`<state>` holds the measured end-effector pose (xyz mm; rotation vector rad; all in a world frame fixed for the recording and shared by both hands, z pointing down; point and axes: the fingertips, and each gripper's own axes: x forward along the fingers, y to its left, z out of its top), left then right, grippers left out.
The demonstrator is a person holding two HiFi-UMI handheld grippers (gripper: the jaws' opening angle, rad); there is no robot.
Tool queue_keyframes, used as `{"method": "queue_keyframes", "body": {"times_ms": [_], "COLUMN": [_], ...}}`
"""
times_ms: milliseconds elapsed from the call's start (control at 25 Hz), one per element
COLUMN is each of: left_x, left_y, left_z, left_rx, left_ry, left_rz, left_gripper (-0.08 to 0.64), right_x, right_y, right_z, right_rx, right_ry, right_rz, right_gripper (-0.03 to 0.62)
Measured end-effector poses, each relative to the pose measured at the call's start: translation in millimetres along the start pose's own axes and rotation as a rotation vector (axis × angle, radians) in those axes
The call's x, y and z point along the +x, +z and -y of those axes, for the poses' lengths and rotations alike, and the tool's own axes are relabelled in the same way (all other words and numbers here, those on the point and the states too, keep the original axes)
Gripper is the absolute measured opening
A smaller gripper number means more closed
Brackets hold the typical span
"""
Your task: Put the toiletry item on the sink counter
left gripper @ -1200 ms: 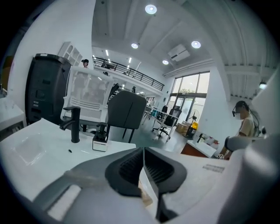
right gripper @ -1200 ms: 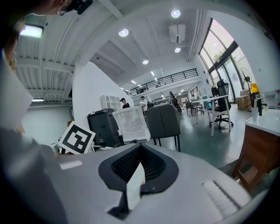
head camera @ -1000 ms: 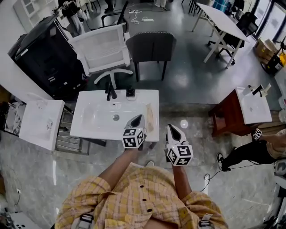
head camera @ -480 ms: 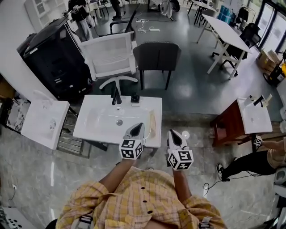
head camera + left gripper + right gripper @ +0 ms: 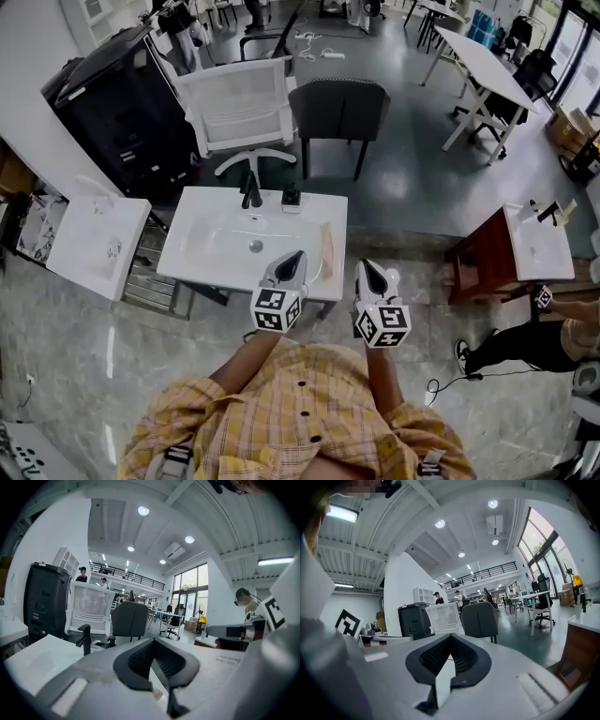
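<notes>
Left gripper, jaws closed on nothing, has drawn back and lifted from over the white sink desk to its near edge. Beside it, the right gripper hangs shut and empty. With the tan toiletry item lying free on the desk's right side, mid-frame, the placing looks done.

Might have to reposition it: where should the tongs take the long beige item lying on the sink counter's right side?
Probably mid-length, across its narrow width, from above: the beige item lies flat, lengthways front to back, beside the basin.
</notes>
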<state>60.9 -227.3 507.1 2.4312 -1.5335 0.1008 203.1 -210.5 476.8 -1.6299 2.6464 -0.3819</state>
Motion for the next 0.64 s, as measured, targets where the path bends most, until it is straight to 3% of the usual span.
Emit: {"method": "queue_keyframes", "body": {"times_ms": [640], "left_x": [-3], "left_y": [-3], "left_z": [-12], "left_rx": [-0.017], "left_ry": [0.014], "left_rz": [0.002], "left_gripper": [0.0], "right_x": [15], "right_y": [-5], "right_z": [-8], "right_rx": [-0.013], "right_ry": [0.012], "right_rz": [-0.013], "right_gripper": [0.0]}}
